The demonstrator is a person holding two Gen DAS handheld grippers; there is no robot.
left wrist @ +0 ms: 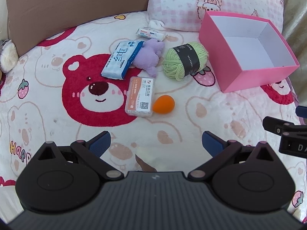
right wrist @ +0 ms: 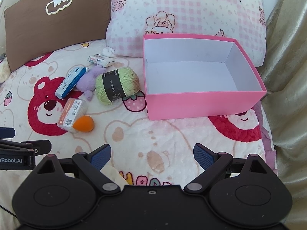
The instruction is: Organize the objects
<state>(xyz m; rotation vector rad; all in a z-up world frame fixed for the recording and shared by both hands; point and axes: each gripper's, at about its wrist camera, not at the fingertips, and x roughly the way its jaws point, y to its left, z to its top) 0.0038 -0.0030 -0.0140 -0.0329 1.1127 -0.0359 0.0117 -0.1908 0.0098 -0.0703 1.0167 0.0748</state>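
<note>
An open pink box (left wrist: 257,80) (right wrist: 201,103), white inside and holding nothing, sits on the bear-print blanket at the right. Left of it lie a green yarn ball (left wrist: 185,60) (right wrist: 117,85), a purple plush toy (left wrist: 149,54) (right wrist: 89,83), a blue tissue pack (left wrist: 122,59) (right wrist: 71,81), a clear floss-pick box (left wrist: 140,95) (right wrist: 72,113), an orange sponge egg (left wrist: 164,104) (right wrist: 84,126) and a small white packet (left wrist: 150,33) (right wrist: 99,59). My left gripper (left wrist: 155,143) is open and holds nothing, short of the orange egg. My right gripper (right wrist: 152,153) is open and holds nothing, in front of the box.
A brown pillow (left wrist: 76,9) (right wrist: 57,23) and a pink checked pillow (left wrist: 216,2) (right wrist: 184,13) lie at the back. A gold curtain (right wrist: 287,76) hangs at the right. Each gripper shows at the edge of the other's view.
</note>
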